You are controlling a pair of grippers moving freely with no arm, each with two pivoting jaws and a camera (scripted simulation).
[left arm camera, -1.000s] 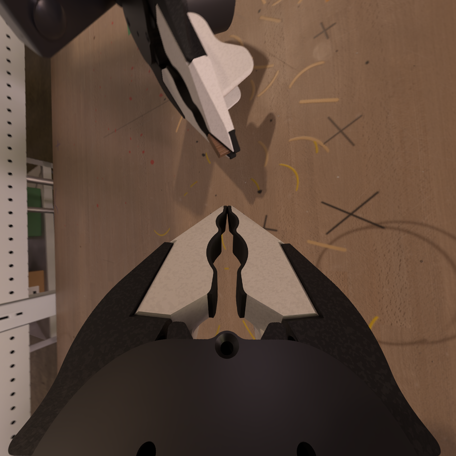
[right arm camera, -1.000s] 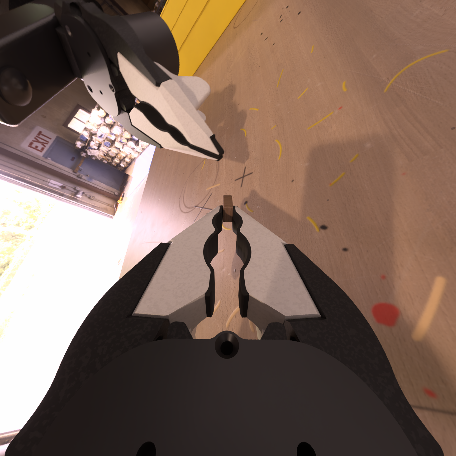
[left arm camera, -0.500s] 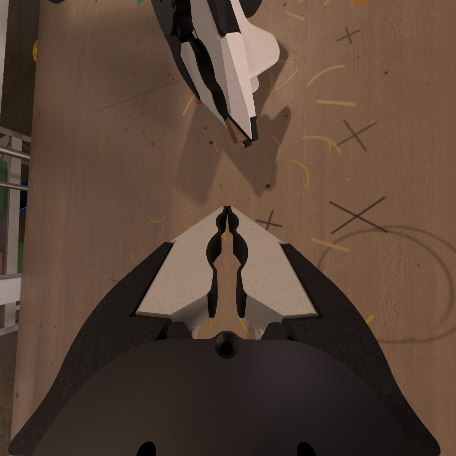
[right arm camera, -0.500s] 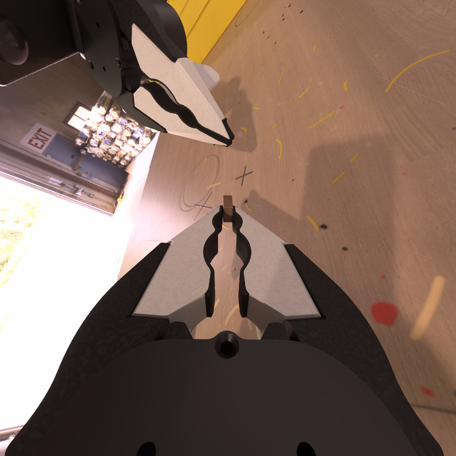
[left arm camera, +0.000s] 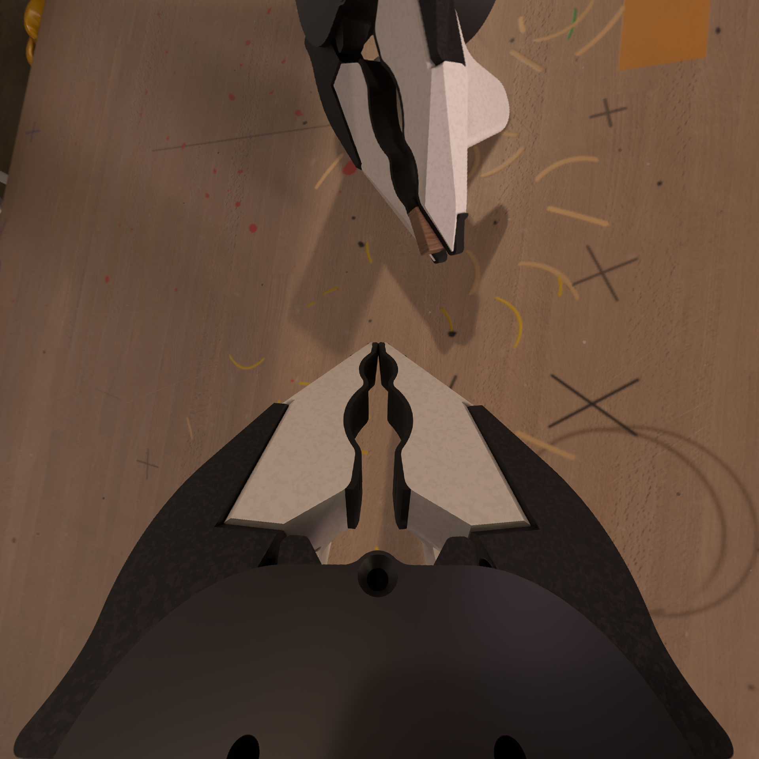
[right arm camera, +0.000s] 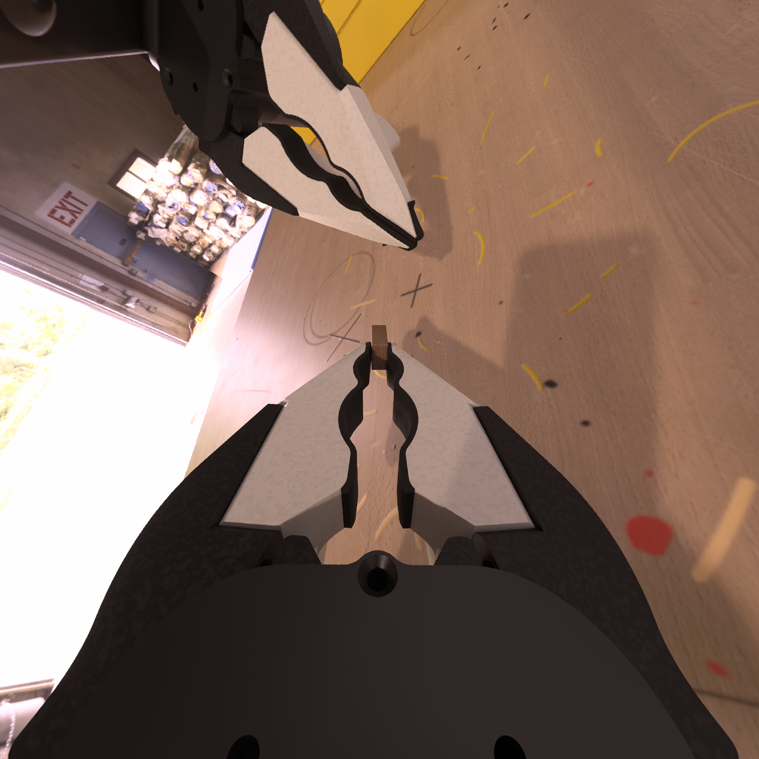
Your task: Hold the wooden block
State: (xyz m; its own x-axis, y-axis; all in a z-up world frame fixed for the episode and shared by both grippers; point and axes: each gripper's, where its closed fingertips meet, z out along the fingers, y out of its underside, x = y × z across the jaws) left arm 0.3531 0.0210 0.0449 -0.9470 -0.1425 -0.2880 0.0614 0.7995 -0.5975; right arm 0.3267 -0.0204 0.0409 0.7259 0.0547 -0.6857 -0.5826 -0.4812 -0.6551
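A small thin wooden block [right arm camera: 378,348] is pinched between the tips of my right gripper [right arm camera: 378,354], which is shut on it above the wooden bench. In the left wrist view the right gripper [left arm camera: 436,251] comes in from the top, with the block [left arm camera: 427,235] at its tip. My left gripper [left arm camera: 378,346] is shut and empty, its tips touching, a short way from the block. It shows in the right wrist view [right arm camera: 412,242] at upper left, above and beyond the block.
The wooden bench [left arm camera: 164,328] bears pencil crosses, a drawn circle [left arm camera: 677,513], wood shavings and red paint spots. An orange patch [left arm camera: 663,33] lies at the top right. In the right wrist view a yellow panel [right arm camera: 361,33], a door and a bright opening lie beyond the bench edge.
The view from my left gripper has shifted, and the right gripper with the block now sits more central and nearer. In the right wrist view the left gripper has come closer to the block.
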